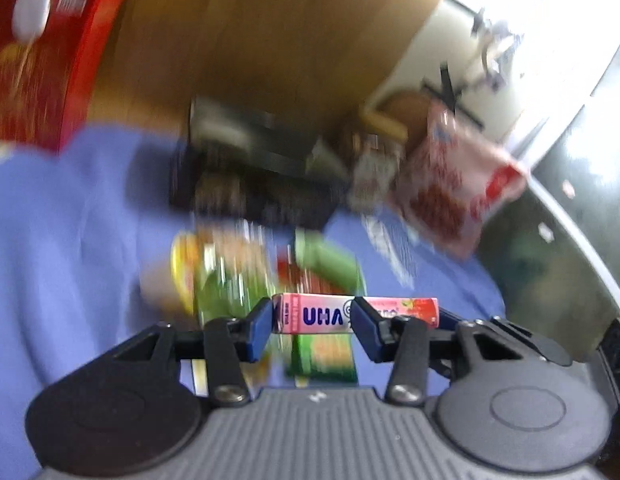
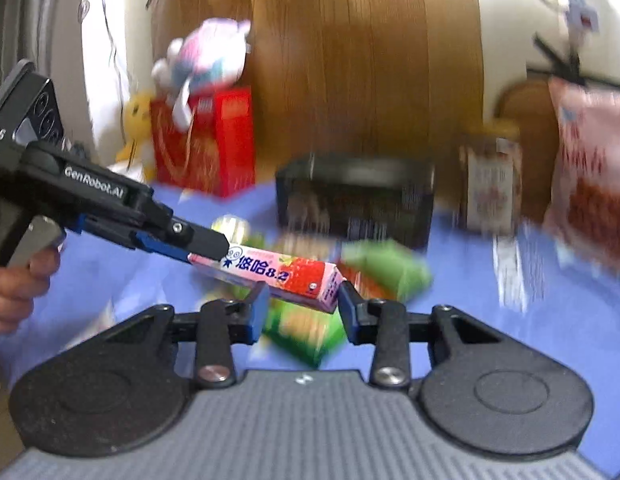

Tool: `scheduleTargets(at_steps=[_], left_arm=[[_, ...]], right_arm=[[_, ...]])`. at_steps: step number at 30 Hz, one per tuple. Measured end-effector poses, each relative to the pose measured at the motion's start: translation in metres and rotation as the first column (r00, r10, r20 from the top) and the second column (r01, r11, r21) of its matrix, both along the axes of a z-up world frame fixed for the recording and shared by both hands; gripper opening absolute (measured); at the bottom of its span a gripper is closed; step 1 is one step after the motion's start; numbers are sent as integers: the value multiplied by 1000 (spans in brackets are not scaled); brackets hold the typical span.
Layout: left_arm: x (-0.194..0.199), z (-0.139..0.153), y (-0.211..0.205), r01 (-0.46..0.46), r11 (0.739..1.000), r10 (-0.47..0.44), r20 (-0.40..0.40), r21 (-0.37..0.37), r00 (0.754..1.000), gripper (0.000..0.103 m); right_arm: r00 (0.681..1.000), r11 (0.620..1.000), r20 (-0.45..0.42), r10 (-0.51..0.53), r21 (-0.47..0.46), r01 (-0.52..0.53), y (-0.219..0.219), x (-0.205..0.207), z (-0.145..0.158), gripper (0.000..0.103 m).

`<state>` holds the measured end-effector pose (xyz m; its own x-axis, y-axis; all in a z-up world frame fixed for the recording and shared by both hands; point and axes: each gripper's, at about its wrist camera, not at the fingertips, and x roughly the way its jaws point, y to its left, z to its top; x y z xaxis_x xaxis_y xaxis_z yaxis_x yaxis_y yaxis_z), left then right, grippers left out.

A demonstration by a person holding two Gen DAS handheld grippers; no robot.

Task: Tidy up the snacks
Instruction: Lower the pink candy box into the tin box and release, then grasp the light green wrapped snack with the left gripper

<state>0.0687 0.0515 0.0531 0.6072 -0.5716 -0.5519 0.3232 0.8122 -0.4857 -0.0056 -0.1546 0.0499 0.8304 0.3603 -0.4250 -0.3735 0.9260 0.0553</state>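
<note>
You are in the middle of a handover: the pink candy box (image 2: 270,276) is in the air above the blue cloth (image 2: 489,320), and both grippers have it. The left gripper (image 1: 311,322) is clamped on one end, its fingers (image 1: 260,328) pressing the box's sides. The right gripper (image 2: 304,306) has its fingers around the other end, and they seem to touch it, but I cannot tell how firmly. Next, I think, one gripper must let go only when the other holds firmly, and then you carry the box to the black mesh basket (image 2: 353,196) behind. The green packets (image 2: 385,272) under the box are blurred, and the inside of the basket cannot be made out.
</note>
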Motion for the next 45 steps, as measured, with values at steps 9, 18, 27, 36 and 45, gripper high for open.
scheduleTargets(at_steps=[9,18,27,36,45], left_arm=[[134,6,-7,-109,994,109,-12,-16,994,43],[162,-9,-7,-149,989,149,14,15,989,48],[110,-23,-28,-44,999,44,-41,-8,998,51],[66,-37,-78,89,994,-84,-87,56,993,51],[3,-37,-128,283,957,-278,-76,69,958,51]], right_arm=[[997,994,-8,-71,85,71,-2,143,3,42],[988,979,-97,-119,153,133,-28,164,-16,43],[945,987,-320,-69,115,111,-49,133,-64,67],[960,996,-269,-80,16,88,-73,33,-54,49],[995,999,-95,7,-31,-10,-94,-68,-48,66]])
